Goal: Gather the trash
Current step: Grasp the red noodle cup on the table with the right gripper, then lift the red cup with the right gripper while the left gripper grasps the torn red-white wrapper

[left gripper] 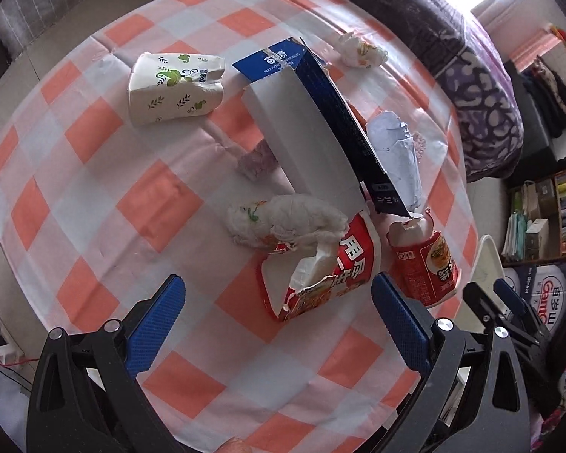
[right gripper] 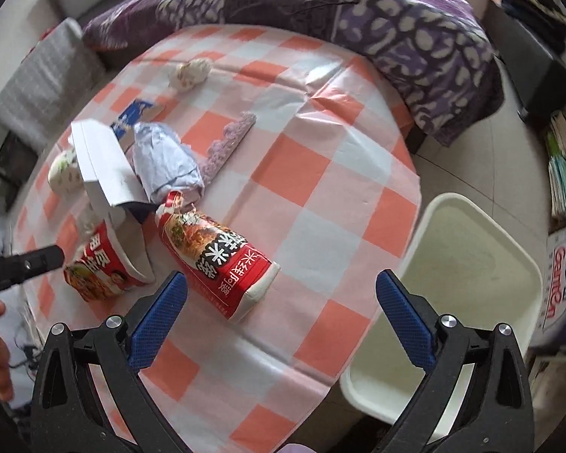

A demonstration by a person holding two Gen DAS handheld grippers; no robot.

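Trash lies on a checked tablecloth point(left gripper: 94, 204): a torn red noodle cup point(left gripper: 320, 275) with crumpled white paper point(left gripper: 283, 219), a second red cup point(left gripper: 426, 264), a blue-and-white carton point(left gripper: 309, 128), a crushed white cup with green leaves point(left gripper: 173, 87), blue-white crumpled paper point(left gripper: 396, 151) and a small paper ball point(left gripper: 362, 51). My left gripper point(left gripper: 279, 313) is open, just short of the torn cup. My right gripper point(right gripper: 281, 309) is open, its left finger beside the second red cup point(right gripper: 222, 260). The torn cup point(right gripper: 102, 264) and carton point(right gripper: 102, 166) show at left.
A cream bin point(right gripper: 464, 294) stands on the floor off the table's right edge point(right gripper: 415, 204). A purple patterned quilt point(right gripper: 396, 30) lies behind the table. A bookshelf point(left gripper: 562, 211) and a water jug point(right gripper: 562, 287) are at the right. The right gripper shows in the left wrist view point(left gripper: 509, 309).
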